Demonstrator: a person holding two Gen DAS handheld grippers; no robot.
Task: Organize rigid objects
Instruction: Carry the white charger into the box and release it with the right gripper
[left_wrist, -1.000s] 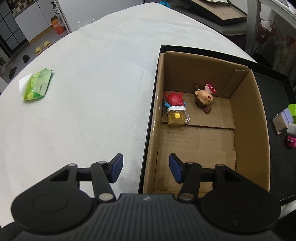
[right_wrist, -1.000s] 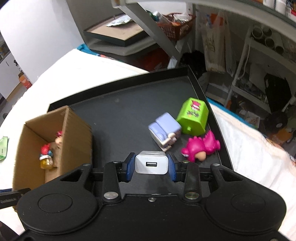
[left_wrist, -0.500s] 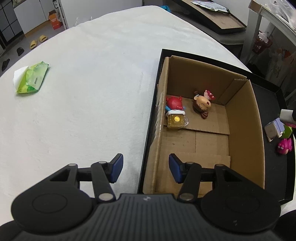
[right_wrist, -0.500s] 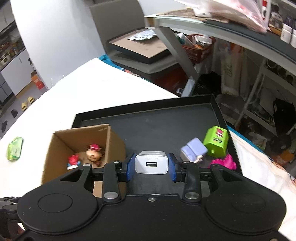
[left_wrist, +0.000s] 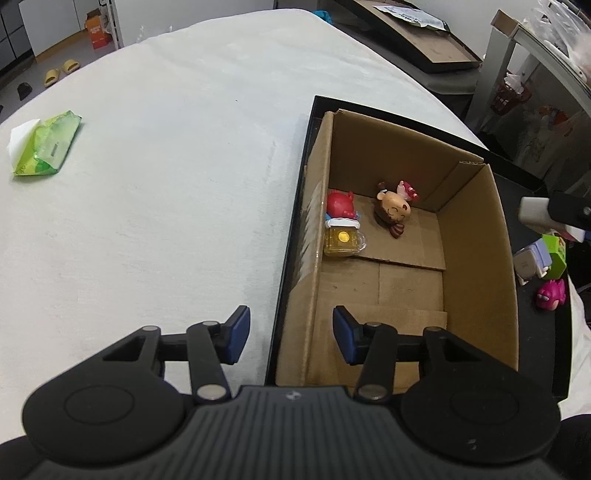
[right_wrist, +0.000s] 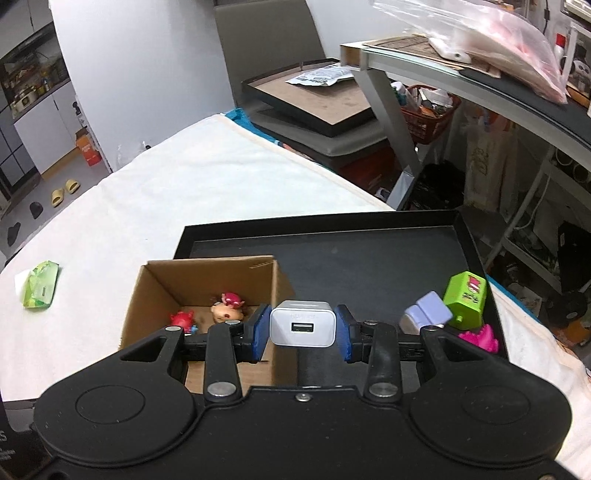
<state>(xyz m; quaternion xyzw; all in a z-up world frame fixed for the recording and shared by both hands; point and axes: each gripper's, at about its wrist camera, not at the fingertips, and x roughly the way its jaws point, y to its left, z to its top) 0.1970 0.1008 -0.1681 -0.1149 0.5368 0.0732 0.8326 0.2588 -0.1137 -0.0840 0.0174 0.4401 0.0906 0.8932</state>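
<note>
Here, right gripper (right_wrist: 303, 329) clamped on a white charger (right_wrist: 303, 323), low centre of the right wrist view, above the right wall of the cardboard box (right_wrist: 275, 284). Left gripper (left_wrist: 287, 334) empty, part open, jaws just closing in, straddling the box's left wall at lower centre. Two figurines (left_wrist: 393, 212) inside the box; black tray (right_wrist: 369, 254) beneath; three toys (right_wrist: 463, 301) at right.

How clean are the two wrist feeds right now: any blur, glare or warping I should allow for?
Left wrist view: sharp in the middle, fisheye bending the cardboard box walls and the tray edge; soft, even light. Right wrist view: white charger crisp, plastic bag on the shelf smeared and bright.
</note>
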